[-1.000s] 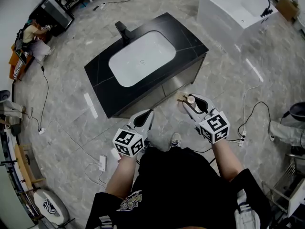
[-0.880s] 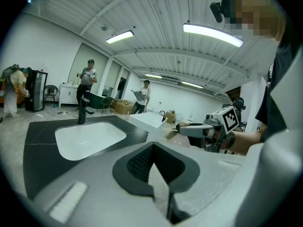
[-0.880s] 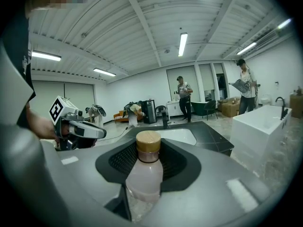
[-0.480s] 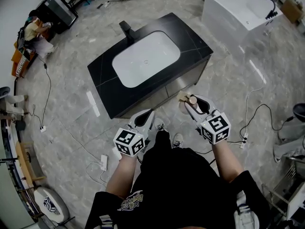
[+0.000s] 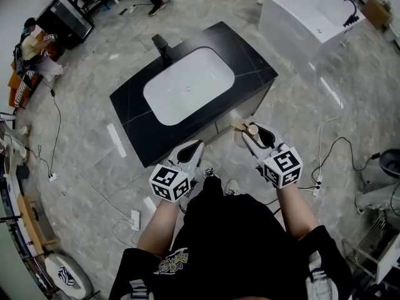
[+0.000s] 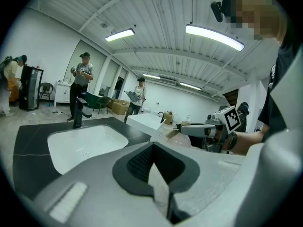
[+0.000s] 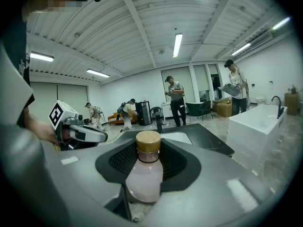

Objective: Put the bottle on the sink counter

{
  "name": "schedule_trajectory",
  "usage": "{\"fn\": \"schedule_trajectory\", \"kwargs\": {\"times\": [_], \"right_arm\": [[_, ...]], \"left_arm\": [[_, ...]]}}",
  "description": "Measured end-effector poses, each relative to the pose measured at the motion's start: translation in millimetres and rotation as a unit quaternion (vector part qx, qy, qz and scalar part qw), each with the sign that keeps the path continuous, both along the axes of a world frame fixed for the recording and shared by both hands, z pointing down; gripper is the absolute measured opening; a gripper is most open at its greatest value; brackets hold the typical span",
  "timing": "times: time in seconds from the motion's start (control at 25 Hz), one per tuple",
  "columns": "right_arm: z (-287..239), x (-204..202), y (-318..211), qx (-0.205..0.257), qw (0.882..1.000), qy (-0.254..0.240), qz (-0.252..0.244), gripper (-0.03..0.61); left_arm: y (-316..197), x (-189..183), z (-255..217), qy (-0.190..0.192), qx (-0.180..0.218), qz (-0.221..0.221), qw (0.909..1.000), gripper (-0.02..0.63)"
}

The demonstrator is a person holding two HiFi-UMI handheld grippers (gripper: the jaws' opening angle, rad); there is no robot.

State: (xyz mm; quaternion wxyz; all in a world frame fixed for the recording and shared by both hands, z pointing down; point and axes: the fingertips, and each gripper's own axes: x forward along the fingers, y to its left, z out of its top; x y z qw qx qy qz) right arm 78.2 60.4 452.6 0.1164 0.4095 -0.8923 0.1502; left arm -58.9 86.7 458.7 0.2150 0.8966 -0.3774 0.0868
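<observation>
The right gripper is seen with its jaws closed on the bottle, a pale, translucent one with a wood-coloured cap. The body is pinched between the two jaws, and the cap rises clear of the dark padded recess behind them. The left gripper is held with its jaws pressed together, and nothing is caught between them. The sink counter, a black top with a white basin set into it, lies ahead of both pairs of jaws, beyond their tips. A dark faucet stands at the far side of the basin from the jaws. The bottle is not on the counter. It is held in the air short of the counter's near edge, over the grey marbled floor, as the head view shows. From the right gripper view the left gripper is seen off to the left of the jaws, and from the left gripper view the right gripper is seen to the right of them, so the two are held side by side and apart. A white bathtub stands further off, to the right of the right jaws and past the counter. Several people are seen standing well beyond the counter.
</observation>
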Motion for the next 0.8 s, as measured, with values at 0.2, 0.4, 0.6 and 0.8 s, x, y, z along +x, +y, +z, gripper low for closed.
{"fn": "schedule_trajectory", "kwargs": {"times": [0.2, 0.4, 0.6, 0.8], "right_arm": [[-2.5, -5.9, -20.3, -0.001, 1.000, 0.000, 0.006, 0.166], [-2.0, -14.7, -39.8, -0.001, 1.000, 0.001, 0.009, 0.166], [0.4, -23.7, -57.0, -0.007, 1.000, 0.001, 0.015, 0.166], [6.6, -31.7, -75.4, -0.013, 1.000, 0.002, 0.019, 0.166]], "left_arm": [[-21.8, -5.7, -1.1, 0.003, 0.000, 0.004, 1.0000, 0.002], [-42.6, -14.1, 0.7, 0.007, -0.001, 0.007, 1.0000, 0.002], [-58.7, -24.0, 3.6, 0.010, -0.006, 0.009, 0.9999, 0.002], [-75.7, -33.0, 10.9, 0.010, -0.014, 0.011, 0.9998, 0.002]]}}
